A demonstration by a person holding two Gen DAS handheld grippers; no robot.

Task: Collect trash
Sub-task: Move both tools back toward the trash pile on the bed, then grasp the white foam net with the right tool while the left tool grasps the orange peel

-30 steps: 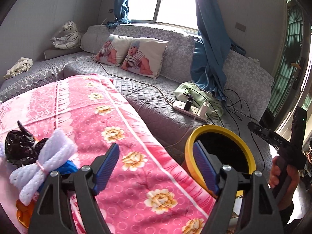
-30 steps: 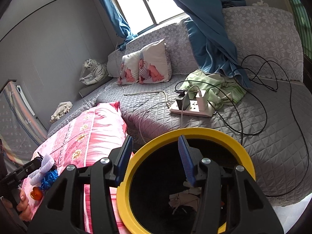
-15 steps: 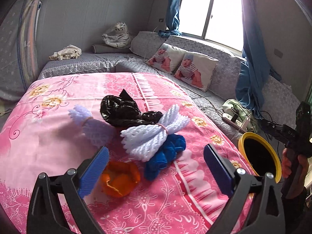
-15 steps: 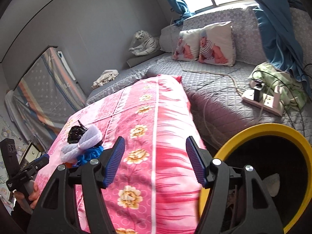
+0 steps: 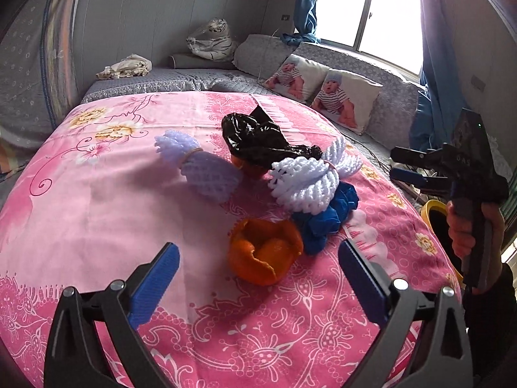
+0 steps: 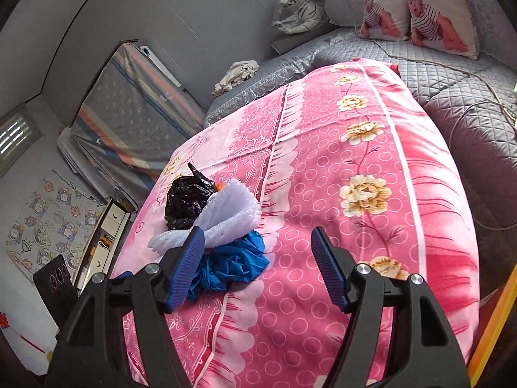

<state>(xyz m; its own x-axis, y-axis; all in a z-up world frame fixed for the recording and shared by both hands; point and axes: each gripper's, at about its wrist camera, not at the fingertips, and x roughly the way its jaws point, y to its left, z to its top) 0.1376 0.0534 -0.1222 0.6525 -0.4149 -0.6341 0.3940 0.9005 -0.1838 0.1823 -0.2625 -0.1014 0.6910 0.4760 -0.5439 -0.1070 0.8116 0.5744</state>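
Filling most of both views, a pink flowered bedspread [image 5: 97,213] covers the raised surface, with a grey quilted sofa [image 5: 200,79] running along the wall behind it and round under the window [image 5: 371,9]. Two baby-print cushions [image 5: 323,87] and a plush white tiger [image 5: 213,40] sit on the sofa. Only the right wrist view shows the striped folded mattress [image 6: 129,119] leaning on the far wall; only the left wrist view shows the yellow-rimmed bin [image 5: 433,216] past the bed's edge, beside the hand [image 5: 468,226] holding the right gripper [image 5: 407,168].

The trash lies heaped mid-bedspread: a black plastic bag [image 5: 258,139], white foam netting [image 5: 307,177] over a crumpled blue bag [image 5: 329,216], a lilac foam net [image 5: 200,168] and — nearest the left gripper [image 5: 258,281] — an orange peel [image 5: 265,255], hidden from the right camera apart from what may be a sliver.

Left jaws stand spread wide, empty, having just opened; the peel lies ahead of them, untouched. Right jaws — just widening too — grasp nothing, the blue bag just beyond the left finger [image 6: 187,265].
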